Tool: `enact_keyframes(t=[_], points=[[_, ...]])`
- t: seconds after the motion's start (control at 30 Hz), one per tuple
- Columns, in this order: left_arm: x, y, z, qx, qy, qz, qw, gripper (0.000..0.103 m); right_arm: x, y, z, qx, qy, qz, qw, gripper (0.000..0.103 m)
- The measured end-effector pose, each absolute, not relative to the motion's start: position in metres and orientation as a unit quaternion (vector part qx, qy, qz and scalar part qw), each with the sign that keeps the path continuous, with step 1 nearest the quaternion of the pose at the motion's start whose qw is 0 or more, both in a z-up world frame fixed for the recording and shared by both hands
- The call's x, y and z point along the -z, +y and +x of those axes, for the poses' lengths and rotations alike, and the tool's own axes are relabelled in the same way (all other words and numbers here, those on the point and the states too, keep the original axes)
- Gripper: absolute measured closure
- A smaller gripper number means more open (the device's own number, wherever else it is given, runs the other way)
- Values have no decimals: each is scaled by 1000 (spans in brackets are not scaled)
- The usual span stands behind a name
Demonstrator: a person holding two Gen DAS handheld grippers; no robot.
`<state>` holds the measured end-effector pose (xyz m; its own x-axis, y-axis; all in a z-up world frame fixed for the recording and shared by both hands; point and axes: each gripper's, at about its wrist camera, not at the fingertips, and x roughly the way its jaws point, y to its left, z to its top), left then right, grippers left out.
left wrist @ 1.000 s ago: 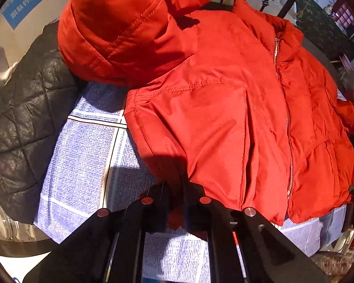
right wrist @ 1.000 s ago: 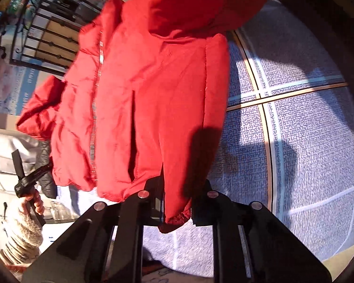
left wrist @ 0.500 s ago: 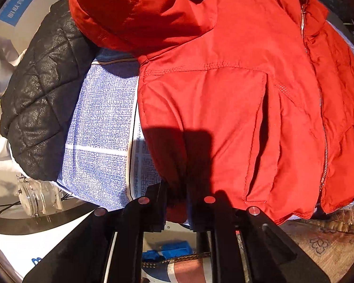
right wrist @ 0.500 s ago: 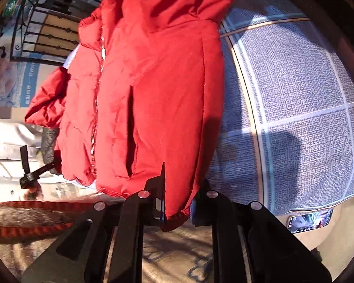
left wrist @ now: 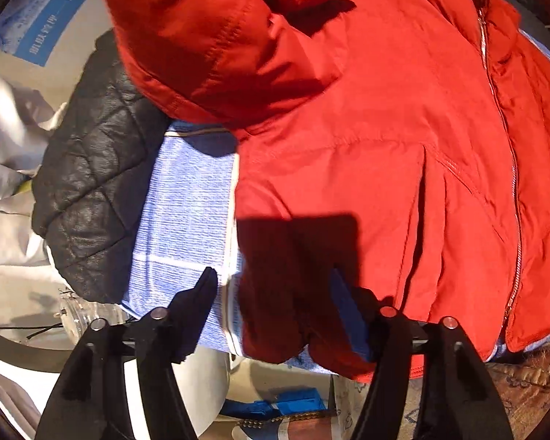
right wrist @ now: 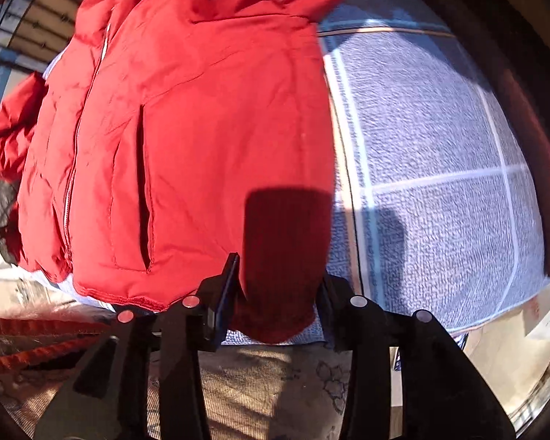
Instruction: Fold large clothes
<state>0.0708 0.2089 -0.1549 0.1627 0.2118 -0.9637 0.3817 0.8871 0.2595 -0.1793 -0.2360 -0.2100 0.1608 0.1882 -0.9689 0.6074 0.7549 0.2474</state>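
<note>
A red hooded puffer jacket [left wrist: 377,139] lies front up, zipped, on a blue checked cloth [left wrist: 187,198] over the table. Its hood is folded over at the top left in the left wrist view. My left gripper [left wrist: 275,293] is open, its jaws wide on either side of the jacket's bottom hem corner, which hangs at the table edge. In the right wrist view the same jacket [right wrist: 201,117] fills the left half. My right gripper [right wrist: 278,282] is open too, its jaws spread around the other hem corner.
A black quilted garment [left wrist: 91,183] lies left of the jacket. The blue checked cloth [right wrist: 440,168] stretches to the right in the right wrist view. A patterned rug [right wrist: 275,385] covers the floor below the table edge. A clear jar [left wrist: 88,315] sits below the black garment.
Both grippers were shut on the jacket's hem corners and pulled it toward the table's near edge. Both have now opened and let go of the hem.
</note>
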Motion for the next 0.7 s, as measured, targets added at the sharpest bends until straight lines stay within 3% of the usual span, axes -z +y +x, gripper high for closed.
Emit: enact_keyframes(t=[0.17,0.5,0.7], points=[[131,205,73,54,613,234,753,34,193,-246,-189,184,638,308,681,46],[137,118,38,163,612,221,742,31,122,-230,-147,202,616,169,742,40],[160,83,19,194,631,229,715,30,137,-197,-122,116,631,149,752,40]])
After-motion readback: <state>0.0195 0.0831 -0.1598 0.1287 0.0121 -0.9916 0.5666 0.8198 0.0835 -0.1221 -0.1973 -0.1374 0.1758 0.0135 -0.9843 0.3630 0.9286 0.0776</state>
